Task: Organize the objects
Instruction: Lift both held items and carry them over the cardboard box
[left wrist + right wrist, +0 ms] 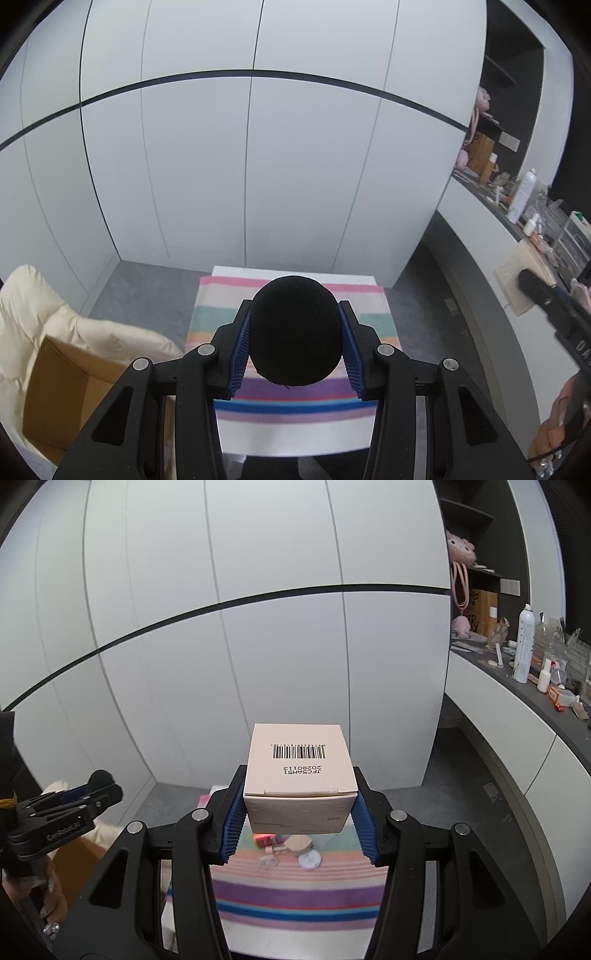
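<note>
My left tool (295,332) is clenched on a round black foam ball (295,328); its two blue ribbed pads (242,354) press against the ball's sides, and the ball rises past the fingertips. Below and beyond this tool lies a cloth striped in pink, green, purple and blue (295,402), spread over a small white surface (291,439). To the tool's left, a brown cardboard box (62,391) stands against a cream padded cushion (44,314). Ahead of the tool stand white wall panels (221,166) crossed by a dark horizontal seam.

My right tool (300,801) grasps a pale pink cardboard carton (299,779), with the blue ribbed pads (232,827) against its left and right faces. The carton's upper face carries a barcode and printed characters, which read upside down in this view. Beneath the carton, on the striped cloth (295,890), lie several small items (291,849): a red-and-pink piece, a tan round lid, a pale round disc and a clear piece, close together. I cannot tell what they are.

The left tool (101,779) appears to the right tool's left, lower in the right wrist view, with the black ball (100,777) at its tip and a hand (40,901) around its handle. To the right tool's right runs a dark-topped counter (532,690) carrying a tall white spray can (524,646), a small white bottle (543,674) and other clutter.
</note>
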A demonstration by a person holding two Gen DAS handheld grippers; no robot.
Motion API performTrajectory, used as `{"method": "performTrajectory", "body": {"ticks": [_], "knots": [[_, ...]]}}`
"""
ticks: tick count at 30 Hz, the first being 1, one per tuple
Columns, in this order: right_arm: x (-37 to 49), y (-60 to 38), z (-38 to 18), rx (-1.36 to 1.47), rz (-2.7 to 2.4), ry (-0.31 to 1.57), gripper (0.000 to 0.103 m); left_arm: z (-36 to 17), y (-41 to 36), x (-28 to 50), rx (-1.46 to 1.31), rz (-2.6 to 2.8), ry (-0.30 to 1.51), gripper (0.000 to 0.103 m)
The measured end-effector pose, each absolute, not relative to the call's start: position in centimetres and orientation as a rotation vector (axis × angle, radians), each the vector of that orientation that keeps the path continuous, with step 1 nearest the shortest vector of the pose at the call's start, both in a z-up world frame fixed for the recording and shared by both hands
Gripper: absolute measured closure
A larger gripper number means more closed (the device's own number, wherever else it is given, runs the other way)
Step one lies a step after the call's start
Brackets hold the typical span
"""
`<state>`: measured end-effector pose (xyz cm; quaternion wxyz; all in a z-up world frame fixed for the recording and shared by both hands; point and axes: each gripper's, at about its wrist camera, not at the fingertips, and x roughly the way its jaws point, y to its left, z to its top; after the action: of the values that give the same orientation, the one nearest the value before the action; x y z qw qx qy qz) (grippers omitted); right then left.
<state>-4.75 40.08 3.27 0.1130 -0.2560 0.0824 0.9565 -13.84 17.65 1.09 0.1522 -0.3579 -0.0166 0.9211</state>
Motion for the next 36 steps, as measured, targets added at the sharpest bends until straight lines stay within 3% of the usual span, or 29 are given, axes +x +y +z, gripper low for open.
{"method": "performTrajectory", "body": {"ticks": [12,22,36], "knots": [[3.8,36.8,-1.1,-0.790,2.796,0.323,0.050,0.0,14.4,-5.5,-0.990,2.693,-0.067,0.058],[10.4,34.2,-6.1,-0.858,2.788,0.155,0.050,-5.0,11.4,-0.6,-1.106,2.681,-0.115,0.058],[12.4,34.2,-6.0,-0.885,2.771,0.169,0.049,-5.3,9.2,1.4,-1.098,2.699,-0.140,0.058]]}}
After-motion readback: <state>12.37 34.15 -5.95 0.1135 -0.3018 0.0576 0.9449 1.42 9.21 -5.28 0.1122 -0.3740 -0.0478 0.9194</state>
